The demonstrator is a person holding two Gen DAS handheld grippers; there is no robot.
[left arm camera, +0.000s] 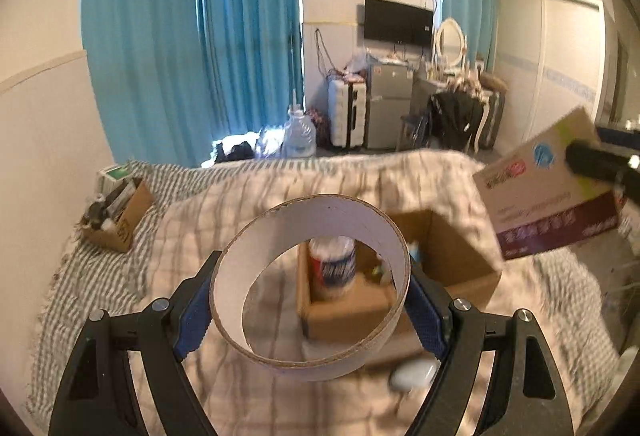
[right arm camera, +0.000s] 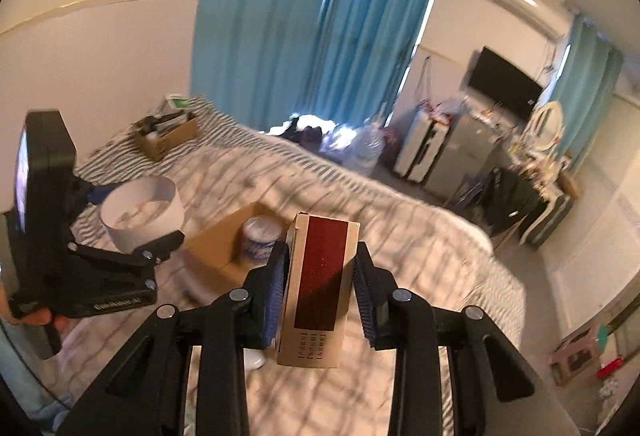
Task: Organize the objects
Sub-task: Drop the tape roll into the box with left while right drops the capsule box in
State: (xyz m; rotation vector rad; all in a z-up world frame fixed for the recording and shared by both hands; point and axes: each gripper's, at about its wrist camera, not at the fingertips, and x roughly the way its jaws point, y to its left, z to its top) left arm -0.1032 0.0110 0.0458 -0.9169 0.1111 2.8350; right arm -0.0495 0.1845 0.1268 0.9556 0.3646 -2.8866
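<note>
My left gripper (left arm camera: 310,290) is shut on a wide cardboard tape ring (left arm camera: 280,358) with a white inner face, held above the bed. Through the ring I see an open cardboard box (left arm camera: 460,256) with a blue-and-white tub (left arm camera: 334,268) standing in it. My right gripper (right arm camera: 320,288) is shut on a tan carton with a dark red panel (right arm camera: 320,284), held in the air right of the box. In the left wrist view that carton (left arm camera: 548,196) hangs at the right edge. In the right wrist view the ring (right arm camera: 140,212) and the box (right arm camera: 224,248) lie to the left.
A checked blanket (left arm camera: 260,192) covers the bed. A second cardboard box (left arm camera: 116,216) with items sits at the bed's far left corner. A small pale object (left arm camera: 412,376) lies on the blanket near the box. Beyond the bed are blue curtains, a water jug (left arm camera: 298,136), a fridge and a dresser.
</note>
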